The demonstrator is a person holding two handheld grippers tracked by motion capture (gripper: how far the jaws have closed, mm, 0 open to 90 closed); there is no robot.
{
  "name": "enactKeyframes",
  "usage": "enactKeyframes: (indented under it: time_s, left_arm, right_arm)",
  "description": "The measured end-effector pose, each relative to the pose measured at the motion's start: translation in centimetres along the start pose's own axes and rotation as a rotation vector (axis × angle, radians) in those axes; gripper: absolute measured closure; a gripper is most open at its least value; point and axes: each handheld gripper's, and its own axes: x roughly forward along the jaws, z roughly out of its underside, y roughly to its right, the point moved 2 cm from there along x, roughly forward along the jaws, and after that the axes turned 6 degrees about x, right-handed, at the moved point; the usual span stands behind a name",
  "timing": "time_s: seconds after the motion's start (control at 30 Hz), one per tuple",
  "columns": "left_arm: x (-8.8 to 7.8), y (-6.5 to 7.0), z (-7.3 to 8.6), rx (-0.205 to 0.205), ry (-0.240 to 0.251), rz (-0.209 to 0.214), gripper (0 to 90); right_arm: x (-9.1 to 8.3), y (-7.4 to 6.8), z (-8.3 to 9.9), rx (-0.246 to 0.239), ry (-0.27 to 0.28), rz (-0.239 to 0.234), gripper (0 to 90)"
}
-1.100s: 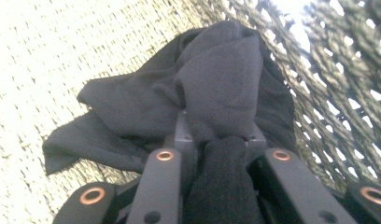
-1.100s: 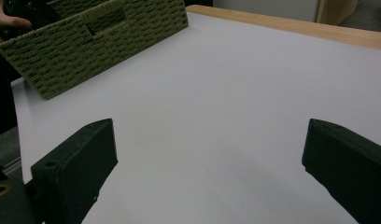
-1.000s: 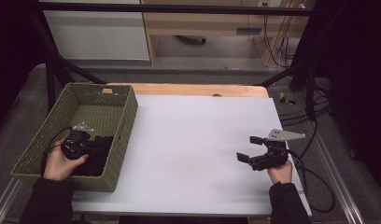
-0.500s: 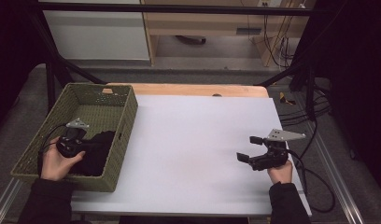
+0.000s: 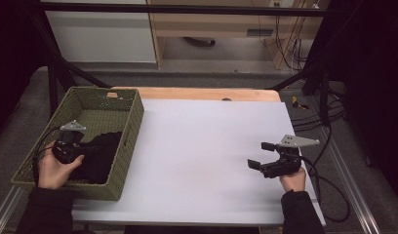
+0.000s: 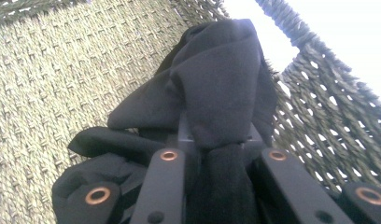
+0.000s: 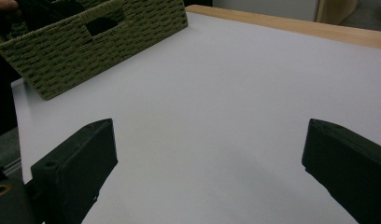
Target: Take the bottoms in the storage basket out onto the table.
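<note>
Standing around the left claw (image 5: 82, 150), the green basket (image 5: 123, 146) walls it in. That claw is clamped on the crumpled black cloth (image 6: 216, 88) inside. Right claw (image 5: 259, 156) is apart over the bare bench (image 5: 197, 146).

My left gripper (image 5: 85, 148), clamped on the crumpled black cloth (image 5: 100, 155), has drawn back toward the outer wall of the olive-green woven basket (image 5: 126, 141), and the cloth has stretched out and lifted with it.
</note>
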Motion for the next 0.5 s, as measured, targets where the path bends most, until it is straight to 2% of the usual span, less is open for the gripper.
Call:
enactKeyframes:
  time_s: [0.23, 0.5]
  left_arm:
    - [-0.8, -0.2, 0.0, -0.028, 0.026, 0.014, 77.6]
    - [-1.3, -0.4, 0.0, -0.053, 0.029, 0.023, 77.6]
  right_arm:
    - [0.1, 0.0, 0.0, -0.002, -0.006, -0.002, 3.8]
    - [0.0, 0.1, 0.0, 0.001, -0.001, -0.001, 3.8]
